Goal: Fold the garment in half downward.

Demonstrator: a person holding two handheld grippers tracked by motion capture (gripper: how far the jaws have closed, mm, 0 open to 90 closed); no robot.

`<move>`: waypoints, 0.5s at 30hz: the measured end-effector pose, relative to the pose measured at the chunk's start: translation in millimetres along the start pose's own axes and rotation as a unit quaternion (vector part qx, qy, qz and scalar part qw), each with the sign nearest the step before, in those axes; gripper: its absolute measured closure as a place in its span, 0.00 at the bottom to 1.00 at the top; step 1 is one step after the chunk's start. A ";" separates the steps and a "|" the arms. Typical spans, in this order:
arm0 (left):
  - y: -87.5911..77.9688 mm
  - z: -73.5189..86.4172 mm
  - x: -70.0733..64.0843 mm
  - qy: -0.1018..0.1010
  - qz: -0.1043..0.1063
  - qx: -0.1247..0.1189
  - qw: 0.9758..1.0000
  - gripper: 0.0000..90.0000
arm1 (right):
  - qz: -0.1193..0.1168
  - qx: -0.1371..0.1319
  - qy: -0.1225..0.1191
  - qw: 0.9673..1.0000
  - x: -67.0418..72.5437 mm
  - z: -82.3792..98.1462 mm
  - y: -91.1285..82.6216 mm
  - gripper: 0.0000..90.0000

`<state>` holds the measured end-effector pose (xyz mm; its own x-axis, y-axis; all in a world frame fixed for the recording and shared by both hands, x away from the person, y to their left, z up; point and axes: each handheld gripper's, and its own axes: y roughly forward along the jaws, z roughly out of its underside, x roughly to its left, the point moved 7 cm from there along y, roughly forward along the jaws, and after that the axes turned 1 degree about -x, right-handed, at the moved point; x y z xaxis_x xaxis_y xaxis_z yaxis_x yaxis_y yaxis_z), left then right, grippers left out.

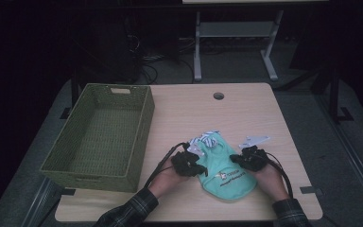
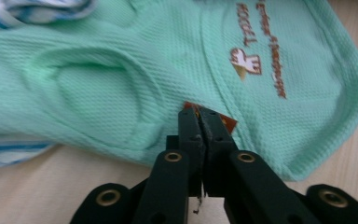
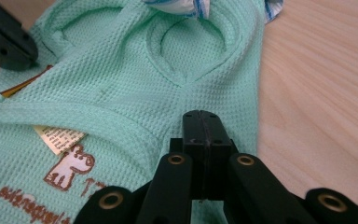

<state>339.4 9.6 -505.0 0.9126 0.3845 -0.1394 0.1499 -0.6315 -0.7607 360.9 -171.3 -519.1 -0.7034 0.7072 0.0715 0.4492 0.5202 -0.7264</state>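
While both my grippers pinch its edges, left gripper (image 2: 200, 122) and right gripper (image 3: 204, 126) clamped on fabric, the small mint-green waffle-knit pet shirt (image 1: 227, 170) lies flat near the wooden table's (image 1: 246, 109) front edge: light, limp, best held at hems.

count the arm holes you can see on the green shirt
2, side by side on the mint green shirt: one hole toward the far jaw, the other beside it. More may be hidden underneath.

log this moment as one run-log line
left hand-held gripper: shut on green garment | right hand-held gripper: shut on garment edge | basket: left of garment
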 end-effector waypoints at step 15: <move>-26.6 -20.3 41.1 -0.031 -0.047 -0.047 0.997 0.63 | -0.001 -0.001 0.000 1.000 -0.3 0.4 0.1 1.00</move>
<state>380.7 28.6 -477.6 0.8684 0.4832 -0.1117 0.2703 -0.6501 -0.7102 361.0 -171.7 -519.4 -0.7041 0.7064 0.0724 0.4491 0.5219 -0.7252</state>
